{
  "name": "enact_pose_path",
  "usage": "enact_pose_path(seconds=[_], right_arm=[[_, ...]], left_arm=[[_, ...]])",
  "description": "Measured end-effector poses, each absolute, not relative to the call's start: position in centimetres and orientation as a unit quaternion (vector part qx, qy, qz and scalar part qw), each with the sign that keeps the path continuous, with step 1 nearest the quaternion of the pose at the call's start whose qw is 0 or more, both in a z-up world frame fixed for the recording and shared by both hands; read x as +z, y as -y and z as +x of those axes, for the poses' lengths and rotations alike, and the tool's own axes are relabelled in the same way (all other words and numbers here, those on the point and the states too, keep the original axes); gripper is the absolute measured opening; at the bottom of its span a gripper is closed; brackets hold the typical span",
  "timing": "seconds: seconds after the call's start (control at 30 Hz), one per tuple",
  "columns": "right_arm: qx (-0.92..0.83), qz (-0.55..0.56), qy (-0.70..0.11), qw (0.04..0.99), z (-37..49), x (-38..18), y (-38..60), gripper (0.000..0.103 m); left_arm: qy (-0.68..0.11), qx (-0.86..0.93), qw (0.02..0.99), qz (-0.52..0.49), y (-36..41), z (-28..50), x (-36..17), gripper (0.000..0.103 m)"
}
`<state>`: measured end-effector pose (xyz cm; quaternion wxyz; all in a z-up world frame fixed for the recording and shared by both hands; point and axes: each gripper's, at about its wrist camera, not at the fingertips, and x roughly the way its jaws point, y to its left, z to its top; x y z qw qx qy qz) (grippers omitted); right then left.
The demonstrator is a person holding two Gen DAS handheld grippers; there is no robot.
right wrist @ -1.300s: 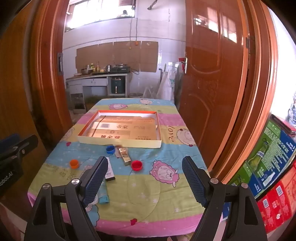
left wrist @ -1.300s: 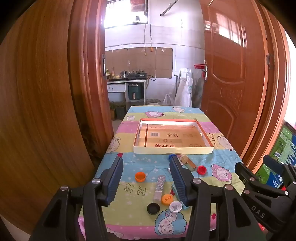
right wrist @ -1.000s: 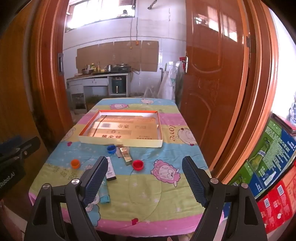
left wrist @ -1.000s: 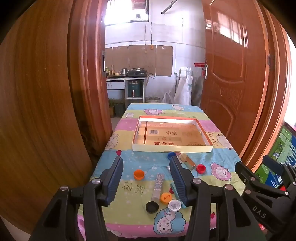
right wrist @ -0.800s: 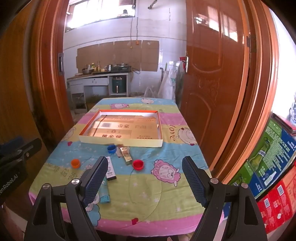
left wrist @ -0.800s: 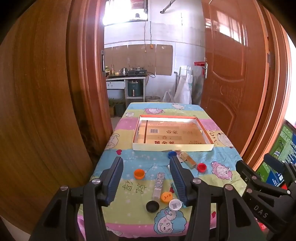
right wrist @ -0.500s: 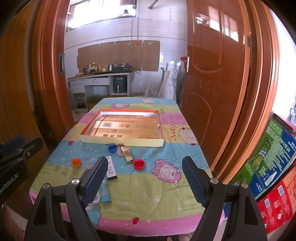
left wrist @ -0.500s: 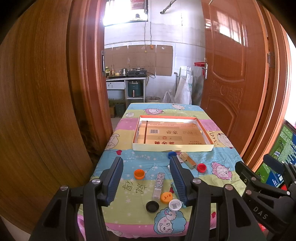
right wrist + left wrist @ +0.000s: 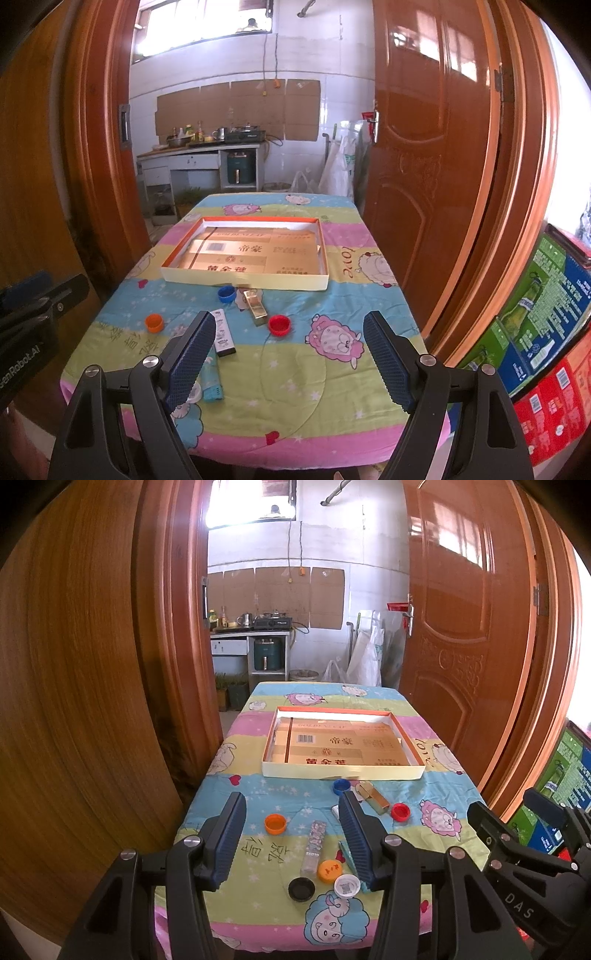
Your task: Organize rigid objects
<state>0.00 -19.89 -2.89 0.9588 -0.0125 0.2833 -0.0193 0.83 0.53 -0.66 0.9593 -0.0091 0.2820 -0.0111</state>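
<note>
A shallow cardboard tray [image 9: 343, 774] [image 9: 243, 282] lies mid-table. In front of it are scattered an orange cap [image 9: 275, 823] [image 9: 154, 322], a blue cap [image 9: 341, 786] [image 9: 226, 294], a red cap [image 9: 400, 811] [image 9: 279, 325], a gold lighter [image 9: 373, 796] [image 9: 255, 305], a patterned tube [image 9: 313, 846], a second orange cap [image 9: 330, 870], a black cap [image 9: 301, 888], a white cap [image 9: 347, 884], a white box [image 9: 224, 332] and a light-blue lighter [image 9: 211, 376]. My left gripper [image 9: 291, 838] and right gripper [image 9: 290, 360] hover open and empty above the table's near end.
The table wears a striped cartoon cloth [image 9: 369, 291]. Wooden doors [image 9: 461, 627] flank it on both sides. Printed cartons [image 9: 546, 314] are stacked at the right. A kitchen counter [image 9: 199, 155] stands beyond the far end.
None of the objects has moved. Both grippers stay open, with only a slight shift of view.
</note>
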Motion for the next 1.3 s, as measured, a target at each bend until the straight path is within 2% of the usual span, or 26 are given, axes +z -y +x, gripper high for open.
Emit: enact_pose_path(seconds=[1.3], right_arm=[[0.002, -0.003, -0.299, 0.954, 0.7, -4.3, 19.9, 0.083]], left_arm=[[-0.302, -0.004, 0.953, -0.007, -0.4, 0.7, -1.5, 0.053]])
